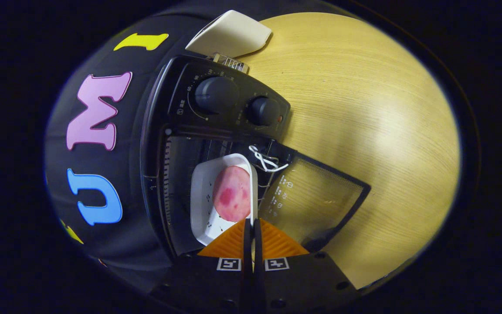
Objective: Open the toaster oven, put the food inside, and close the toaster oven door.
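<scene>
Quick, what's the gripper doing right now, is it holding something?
Gripper: closed on the rim of the white tray with the pink food, just inside the open toaster oven.

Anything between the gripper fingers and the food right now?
Only the white tray's rim: the gripper is shut on it, food just ahead, in the gripper view.

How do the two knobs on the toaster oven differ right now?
The bigger knob is ringed by printed scale marks; the smaller knob has a red indicator light beside it. Both are dark, round, on one control panel. The gripper pinches the white tray's rim.
</scene>
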The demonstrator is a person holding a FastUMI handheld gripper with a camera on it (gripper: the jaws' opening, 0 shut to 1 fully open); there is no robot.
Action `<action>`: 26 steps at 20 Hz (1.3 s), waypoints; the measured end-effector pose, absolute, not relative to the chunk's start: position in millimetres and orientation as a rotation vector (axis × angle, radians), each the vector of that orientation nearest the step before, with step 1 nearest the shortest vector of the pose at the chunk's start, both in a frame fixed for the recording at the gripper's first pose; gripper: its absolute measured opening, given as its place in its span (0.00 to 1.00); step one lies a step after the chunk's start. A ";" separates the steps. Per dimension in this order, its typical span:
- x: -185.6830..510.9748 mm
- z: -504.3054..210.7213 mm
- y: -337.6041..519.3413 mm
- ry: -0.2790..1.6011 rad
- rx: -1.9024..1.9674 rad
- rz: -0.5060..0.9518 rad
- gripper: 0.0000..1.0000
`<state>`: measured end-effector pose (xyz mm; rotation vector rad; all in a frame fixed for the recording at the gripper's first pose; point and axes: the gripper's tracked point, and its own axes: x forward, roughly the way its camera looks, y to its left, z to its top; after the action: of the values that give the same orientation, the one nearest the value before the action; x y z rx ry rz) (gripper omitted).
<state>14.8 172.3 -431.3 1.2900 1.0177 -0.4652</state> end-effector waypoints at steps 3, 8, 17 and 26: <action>33.3 -433.4 187.7 0.986 1.329 -0.494 0.05; 45.8 -442.3 201.5 0.958 1.381 -0.584 0.05; 53.0 -434.1 205.7 0.918 1.390 -0.503 0.34; 15.4 -356.2 164.6 0.843 0.908 -0.075 0.98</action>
<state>15.4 164.6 -356.2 0.9076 0.8432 -0.0746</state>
